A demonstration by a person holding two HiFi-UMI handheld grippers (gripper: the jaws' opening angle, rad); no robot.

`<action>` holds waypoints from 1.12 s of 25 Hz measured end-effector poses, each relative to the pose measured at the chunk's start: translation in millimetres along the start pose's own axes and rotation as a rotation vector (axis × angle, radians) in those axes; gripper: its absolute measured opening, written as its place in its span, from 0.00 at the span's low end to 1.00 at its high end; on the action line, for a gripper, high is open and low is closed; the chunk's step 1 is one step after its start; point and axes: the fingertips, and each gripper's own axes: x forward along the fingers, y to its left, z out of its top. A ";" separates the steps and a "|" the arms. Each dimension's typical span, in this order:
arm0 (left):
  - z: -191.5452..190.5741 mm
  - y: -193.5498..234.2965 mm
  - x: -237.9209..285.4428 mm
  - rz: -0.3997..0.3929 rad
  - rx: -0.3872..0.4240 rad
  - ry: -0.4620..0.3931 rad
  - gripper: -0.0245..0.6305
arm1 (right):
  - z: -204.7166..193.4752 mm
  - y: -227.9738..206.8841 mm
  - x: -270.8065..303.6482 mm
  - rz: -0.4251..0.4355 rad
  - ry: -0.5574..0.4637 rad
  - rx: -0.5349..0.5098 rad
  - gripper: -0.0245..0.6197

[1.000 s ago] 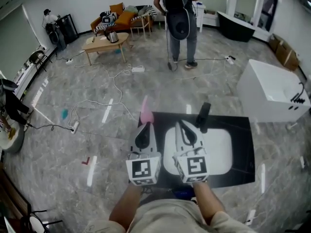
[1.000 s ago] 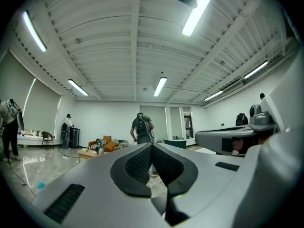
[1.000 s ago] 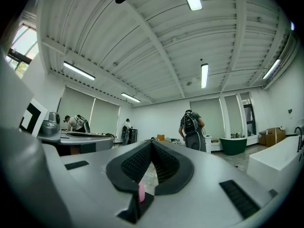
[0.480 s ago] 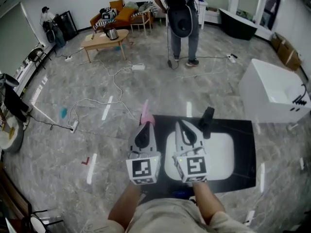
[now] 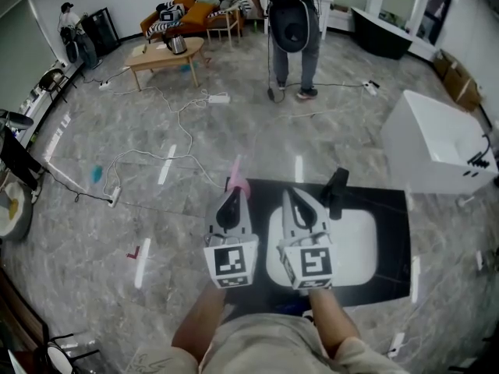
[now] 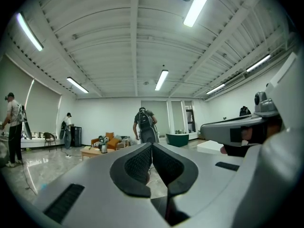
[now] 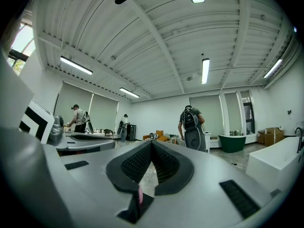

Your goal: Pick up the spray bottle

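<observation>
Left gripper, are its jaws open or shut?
Shut. In its own view, the left gripper has its two jaws meeting at the tips, with nothing between them.

We hold two matching tools. The left gripper (image 5: 231, 195) and the right gripper (image 5: 288, 195) each have a smooth pale grey shell that tapers to a beak. Both are lined with black pads (image 6: 137, 167) of fine mesh texture and carry short dark slots (image 6: 64, 203) in their flanks. Each bears a white cube (image 5: 231, 262) printed with black square markers. We wear a light beige garment (image 5: 273, 345) that leaves the forearms uncovered.
</observation>
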 end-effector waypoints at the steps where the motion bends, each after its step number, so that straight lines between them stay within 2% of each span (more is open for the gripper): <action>1: -3.5 0.9 1.6 -0.001 -0.001 0.007 0.04 | -1.2 0.4 0.5 -0.001 0.002 -0.001 0.04; 7: -24.9 5.9 12.9 0.000 0.001 0.050 0.07 | -5.6 2.3 4.7 -0.003 0.011 -0.004 0.04; 22: -74.7 28.7 44.1 0.006 -0.025 0.143 0.27 | -13.6 5.8 16.4 -0.016 0.039 -0.011 0.04; 28: -97.8 36.7 62.4 0.002 -0.042 0.182 0.31 | -18.0 2.0 19.4 -0.033 0.048 -0.018 0.04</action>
